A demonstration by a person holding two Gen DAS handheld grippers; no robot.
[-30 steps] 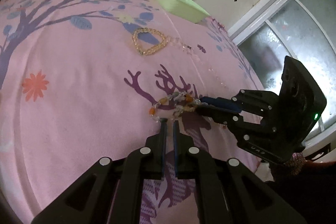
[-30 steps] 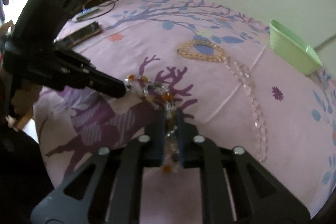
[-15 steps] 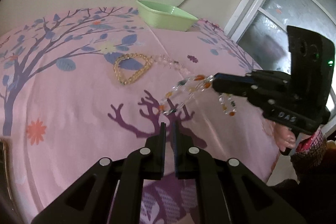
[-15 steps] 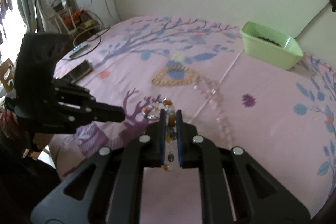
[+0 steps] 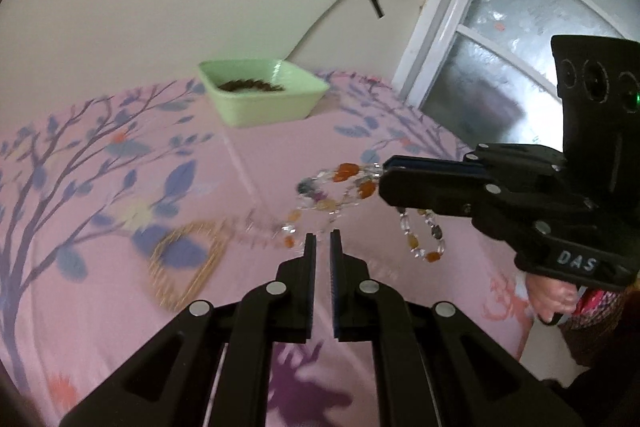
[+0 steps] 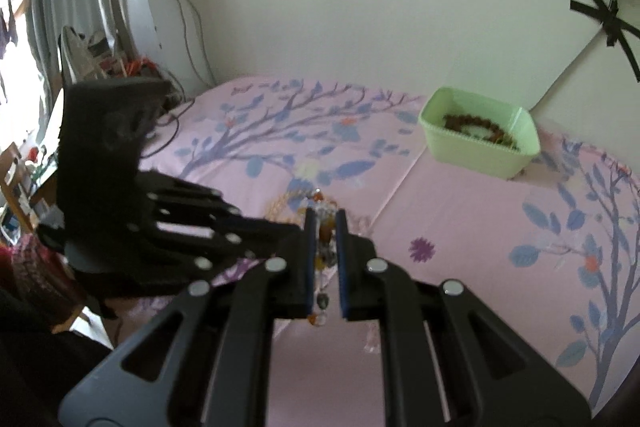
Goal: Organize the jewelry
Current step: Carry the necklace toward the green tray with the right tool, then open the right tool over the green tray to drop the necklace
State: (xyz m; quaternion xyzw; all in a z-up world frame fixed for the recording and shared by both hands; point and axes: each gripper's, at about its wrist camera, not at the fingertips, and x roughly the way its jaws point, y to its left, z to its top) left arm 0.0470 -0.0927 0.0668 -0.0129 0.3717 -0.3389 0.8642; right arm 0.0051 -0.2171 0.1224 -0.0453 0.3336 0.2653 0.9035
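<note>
A necklace of orange, clear and grey beads (image 5: 340, 187) hangs above the pink cloth. My right gripper (image 5: 386, 175) is shut on it, and one loop dangles below the fingers. In the right wrist view the beads (image 6: 325, 227) sit between the right gripper's (image 6: 325, 217) pads. My left gripper (image 5: 322, 238) is shut and empty, its tips just short of the necklace's lower end; the right wrist view shows the left gripper (image 6: 290, 231) beside the right fingers. A light green bin (image 5: 264, 99) at the far edge holds a dark bead bracelet (image 6: 476, 125).
A golden bead bracelet (image 5: 184, 263) and a clear bead strand (image 5: 256, 223) lie on the tree-patterned cloth (image 5: 100, 187), blurred. A frosted-glass door (image 5: 500, 67) stands to the right. Cables and clutter (image 6: 100, 59) fill the left corner. A hand (image 5: 548, 299) grips the right tool.
Both grippers have risen. The right one lifted the bead necklace off the cloth, and it now hangs in the air. The green bin has come further into view.
</note>
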